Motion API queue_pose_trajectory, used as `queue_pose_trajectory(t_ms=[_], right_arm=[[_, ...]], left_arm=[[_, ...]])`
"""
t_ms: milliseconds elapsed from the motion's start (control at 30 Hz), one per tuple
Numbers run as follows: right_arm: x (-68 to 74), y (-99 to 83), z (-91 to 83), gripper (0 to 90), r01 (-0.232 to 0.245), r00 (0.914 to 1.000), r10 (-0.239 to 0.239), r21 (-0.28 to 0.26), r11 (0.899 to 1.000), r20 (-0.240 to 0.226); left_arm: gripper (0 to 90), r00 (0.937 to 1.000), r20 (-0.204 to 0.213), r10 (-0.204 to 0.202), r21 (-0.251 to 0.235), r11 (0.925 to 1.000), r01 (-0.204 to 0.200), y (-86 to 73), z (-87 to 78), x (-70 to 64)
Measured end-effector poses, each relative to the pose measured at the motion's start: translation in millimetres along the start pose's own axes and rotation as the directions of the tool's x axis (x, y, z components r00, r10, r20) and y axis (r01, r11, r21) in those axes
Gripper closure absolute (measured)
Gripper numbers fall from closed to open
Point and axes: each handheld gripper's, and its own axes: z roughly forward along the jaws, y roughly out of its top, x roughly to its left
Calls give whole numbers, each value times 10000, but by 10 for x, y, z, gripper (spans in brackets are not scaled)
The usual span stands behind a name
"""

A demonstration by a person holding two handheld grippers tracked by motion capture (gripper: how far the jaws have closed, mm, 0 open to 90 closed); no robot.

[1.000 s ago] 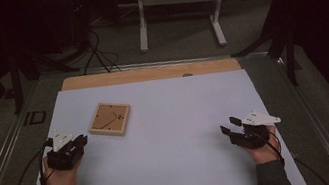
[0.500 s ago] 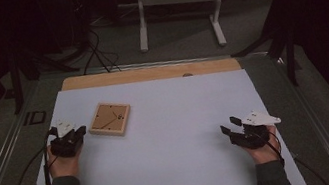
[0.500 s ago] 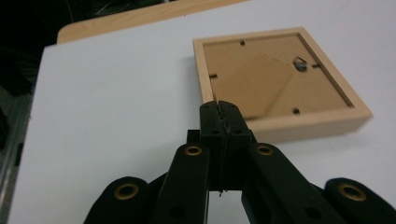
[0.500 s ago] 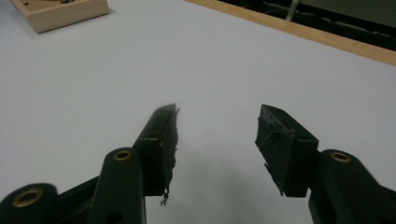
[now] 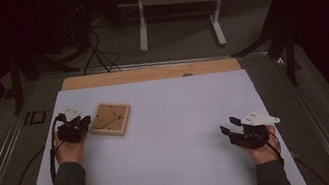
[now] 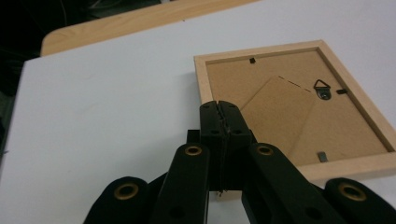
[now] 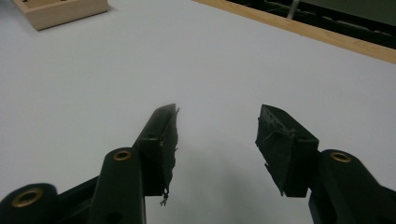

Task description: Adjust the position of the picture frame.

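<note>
Fingers, left gripper: both black fingers [image 6: 219,126] are pressed flat together with nothing between them; their tips sit over the near left corner of the picture frame.
Fingers, right gripper: two black pads [image 7: 161,140] stand well apart, with bare white table surface showing in the gap and nothing held.
Left gripper: the left gripper [image 5: 77,127] is at the left of the table, just beside the frame's left edge, held in the person's left hand [image 5: 68,151], with a cable trailing off toward the near left.
Right gripper: the right gripper [image 5: 232,132] is at the near right of the table, well apart from the frame, with a grey three-cornered plate on top and the person's right hand [image 5: 263,149] behind it.
Picture frame: the picture frame [image 5: 111,118] lies flat and face down on the left half of the table, toward the far side; its light wood border surrounds a brown backing board.
Frame details: a small metal hanger [image 6: 322,88] sits near the far right of the backing, and a fold-out stand panel lies flat against the board.
Table: the white table [image 5: 175,136] has a strip of bare wood along its far edge.
Contact: whether the left fingertips actually touch the frame cannot be told.
</note>
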Motion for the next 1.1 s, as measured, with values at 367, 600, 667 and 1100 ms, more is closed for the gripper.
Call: queue_pose_trajectory(t_ms=[367,600,667,1100], right_arm=[[15,-7,40,475,58,10000,-58,94,9999,-51],[21,-12,46,476,83,10000,-83,109,9999,-56],[22,-15,48,476,83,10000,-82,119,9999,-56],[8,-28,31,475,8,10000,-7,136,9999,-78]], left_arm=[[897,10000,85,-52,257,9997,50,35,208,-49],[897,10000,-63,18,343,9994,-16,59,298,-52],[897,10000,-47,32,302,9995,-30,61,306,-40],[900,9991,138,394,520,9978,-401,75,341,-97]])
